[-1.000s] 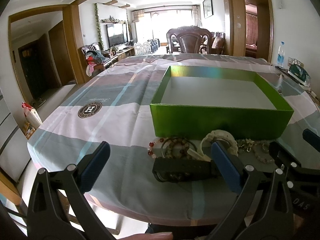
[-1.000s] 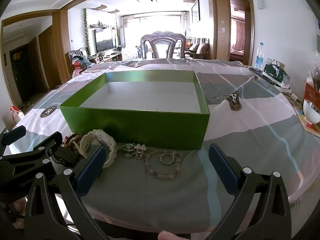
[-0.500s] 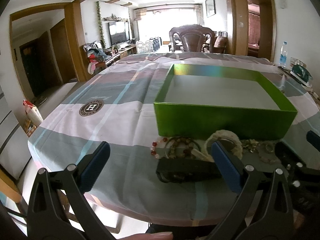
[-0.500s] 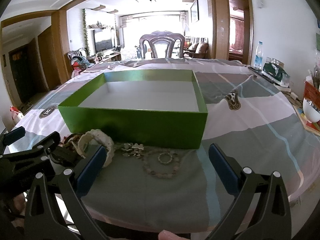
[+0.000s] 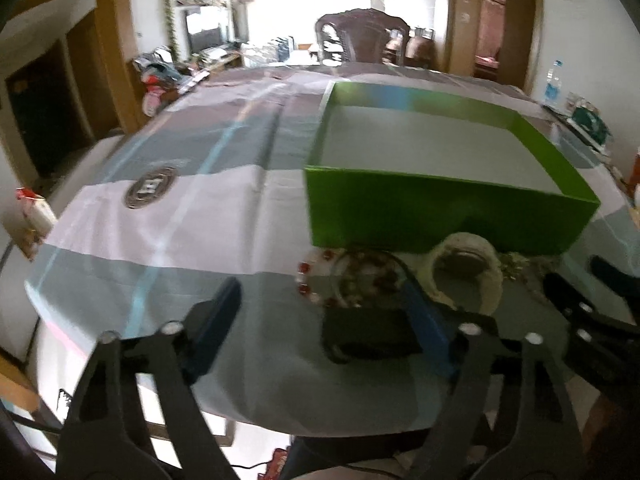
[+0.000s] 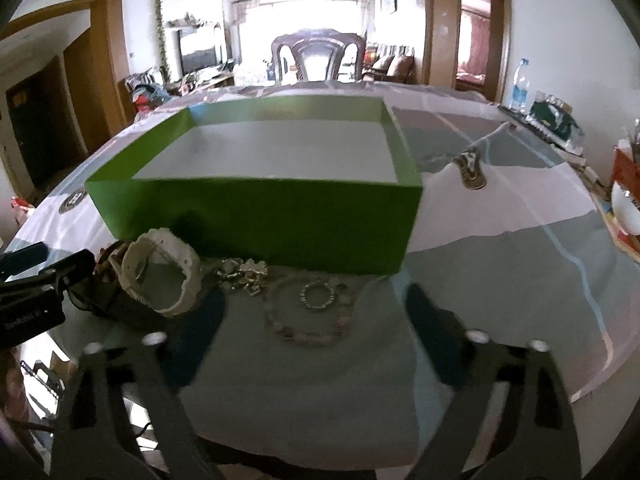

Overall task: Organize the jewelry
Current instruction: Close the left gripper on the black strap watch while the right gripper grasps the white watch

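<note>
Jewelry lies in a loose row along the near wall of the green box [image 6: 256, 216], low in the middle of both views. In the right wrist view, the white bangle [image 6: 162, 276] sits left of centre, tilted up on its edge against a dark band [image 6: 116, 304] behind and below it. Just right of the bangle is a small silver cluster [image 6: 244, 274], and right of that a pale bead bracelet [image 6: 308, 320] with a silver ring [image 6: 318, 296] lying inside its loop. All of these rest on the striped tablecloth [image 6: 500, 272], outside the box.

In the left wrist view, a red bead bracelet [image 5: 316, 280] and a brown bead loop [image 5: 368, 276] lie at lower centre, touching or overlapping; blur hides which. A black case [image 5: 370, 334] sits just below them, and the white bangle [image 5: 466, 268] is to their right.

Left gripper [image 5: 324, 334] is spread wide, nothing between its blue pads; the right-hand pad overlaps the black case in the frame, though contact cannot be told. Right gripper [image 6: 316, 344] is also spread wide and holds nothing, its fingers low in the frame on either side of the pale bead bracelet. The box interior shows only its white floor
</note>
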Demonstrator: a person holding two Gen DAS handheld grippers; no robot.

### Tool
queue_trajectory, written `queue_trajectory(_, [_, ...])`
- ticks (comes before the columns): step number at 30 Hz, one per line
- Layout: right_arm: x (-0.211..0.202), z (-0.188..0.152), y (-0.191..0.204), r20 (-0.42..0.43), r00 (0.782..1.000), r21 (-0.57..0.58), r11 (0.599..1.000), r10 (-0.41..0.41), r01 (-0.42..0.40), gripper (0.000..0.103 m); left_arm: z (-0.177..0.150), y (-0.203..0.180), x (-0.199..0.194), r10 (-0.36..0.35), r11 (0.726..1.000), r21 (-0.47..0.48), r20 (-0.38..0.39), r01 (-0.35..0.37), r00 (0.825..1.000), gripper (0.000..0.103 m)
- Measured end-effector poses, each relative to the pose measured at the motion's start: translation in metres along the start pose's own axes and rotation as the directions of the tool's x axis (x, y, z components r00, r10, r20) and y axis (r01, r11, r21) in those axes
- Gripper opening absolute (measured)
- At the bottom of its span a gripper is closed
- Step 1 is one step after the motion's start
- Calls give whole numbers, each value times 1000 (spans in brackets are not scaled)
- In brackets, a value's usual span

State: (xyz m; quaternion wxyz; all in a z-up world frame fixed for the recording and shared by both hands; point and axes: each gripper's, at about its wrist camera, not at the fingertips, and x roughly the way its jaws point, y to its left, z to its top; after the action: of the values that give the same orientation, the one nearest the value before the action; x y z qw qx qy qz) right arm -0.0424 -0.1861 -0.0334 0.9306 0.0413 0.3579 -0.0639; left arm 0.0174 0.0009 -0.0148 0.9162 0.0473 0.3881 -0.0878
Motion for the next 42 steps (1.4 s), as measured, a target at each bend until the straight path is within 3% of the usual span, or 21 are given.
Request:
queue_trajectory(3, [7,0,4,-36,998,-8,999,45,-46,55,1,1,4,-33,999,-2,-31,33,999,69])
queue_trajectory(11, [2,12,36,-35,984,-78,981,176,-178,55,7,17,8,-11,1000,-6,-34,11,999,69])
queue_trajectory(14, [8,12,52,-61,977,-105,972,204,-210,51,6,23,9,-8,1000,-24,-39,7,999,72])
queue_trajectory(20, [21,17,59,-84,980,-116,975,180,-189,37,9,44,11,-22,997,-73,-59,18,998,72])
queue_trajectory(22, [21,17,61,-81,982,-126,976,170,-179,31,8,49,10,-26,997,-76,-59,21,998,72])
queue_trajectory(24, [21,16,63,-73,987,-138,978,145,-154,15,8,50,8,-47,997,-70,-57,43,997,72])
queue_trajectory(26, [23,18,61,-76,985,-131,978,152,-161,12,6,51,3,-63,997,-50,-47,61,997,72])
queue_trajectory(33, [23,20,55,-77,986,-118,981,148,-156,12,2,44,-20,-119,992,26,-16,120,993,79])
queue_trajectory(38, [15,20,54,-72,986,-115,981,149,-157,13,-6,24,-19,-146,982,112,-42,150,988,80])
queue_trajectory(42, [15,19,55,-81,983,-117,978,162,-171,14,-9,14,-5,-156,979,120,-79,165,985,79])
